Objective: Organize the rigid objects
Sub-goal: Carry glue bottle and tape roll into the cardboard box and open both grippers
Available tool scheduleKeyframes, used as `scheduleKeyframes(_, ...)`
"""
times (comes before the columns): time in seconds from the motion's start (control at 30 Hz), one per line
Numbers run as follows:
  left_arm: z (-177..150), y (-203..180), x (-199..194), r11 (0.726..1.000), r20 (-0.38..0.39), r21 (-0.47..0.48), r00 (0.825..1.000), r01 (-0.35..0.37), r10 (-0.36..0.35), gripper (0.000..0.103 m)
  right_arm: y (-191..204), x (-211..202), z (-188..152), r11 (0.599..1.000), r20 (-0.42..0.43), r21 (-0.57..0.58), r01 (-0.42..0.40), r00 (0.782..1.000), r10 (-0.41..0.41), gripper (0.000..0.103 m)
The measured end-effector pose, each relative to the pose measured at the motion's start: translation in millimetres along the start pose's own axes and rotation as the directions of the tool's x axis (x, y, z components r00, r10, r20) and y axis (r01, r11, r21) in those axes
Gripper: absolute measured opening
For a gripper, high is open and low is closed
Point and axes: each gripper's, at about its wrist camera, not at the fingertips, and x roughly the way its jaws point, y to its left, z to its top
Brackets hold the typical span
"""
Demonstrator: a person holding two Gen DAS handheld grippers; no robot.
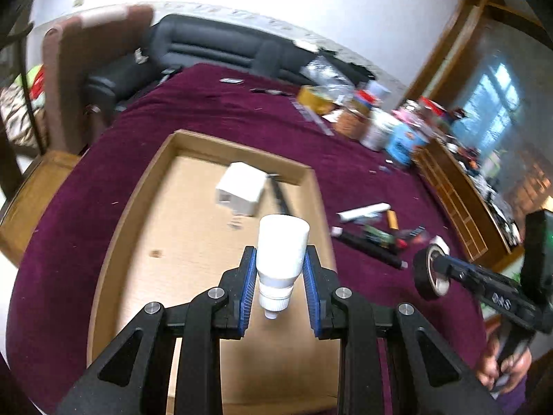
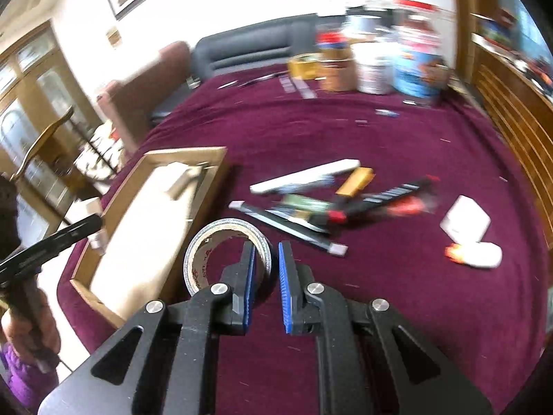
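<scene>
Gripping a white bottle (image 1: 282, 256) between its blue pads (image 1: 247, 290), the left gripper (image 1: 280, 288) holds it above the near part of a shallow cardboard tray (image 1: 114, 242). The bottle's long axis runs along the fingers, flat base pointing far, ribbed cap and nozzle pointing near toward the camera. Farther inside the tray sits a white box (image 1: 240, 188) beside a dark stick-like item.

The right gripper (image 2: 266, 278) is clamped on the wall of a roll of tape (image 2: 221, 242), one finger inside the ring and one outside; the roll hangs just right of the tray over the maroon cloth (image 2: 380, 131). Farther right on the cloth lie a white tube (image 2: 304, 175), an orange item (image 2: 356, 180) and dark bars, blurred.
</scene>
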Motion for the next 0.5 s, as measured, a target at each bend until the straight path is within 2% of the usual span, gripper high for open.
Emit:
scheduleKeyframes(0.2,20,37,34,0.997,-0.052,-0.071,0.998,-0.037,0.033,0.022,69,49,13,0.995,-0.067,-0.087,-0.055,0.997,0.049,0.011)
scheduleKeyframes(0.3,31,47,52,0.995,-0.079,-0.075,0.995,-0.069,0.063,0.022,89,68,17,0.992,-0.089,-0.106,-0.069,0.994,0.059,0.011)
scheduleKeyframes(0.5,53,73,92,0.988,-0.156,-0.133,0.986,-0.084,0.063,0.022,114,116,28,0.991,-0.156,-0.112,-0.070,0.986,0.052,0.011)
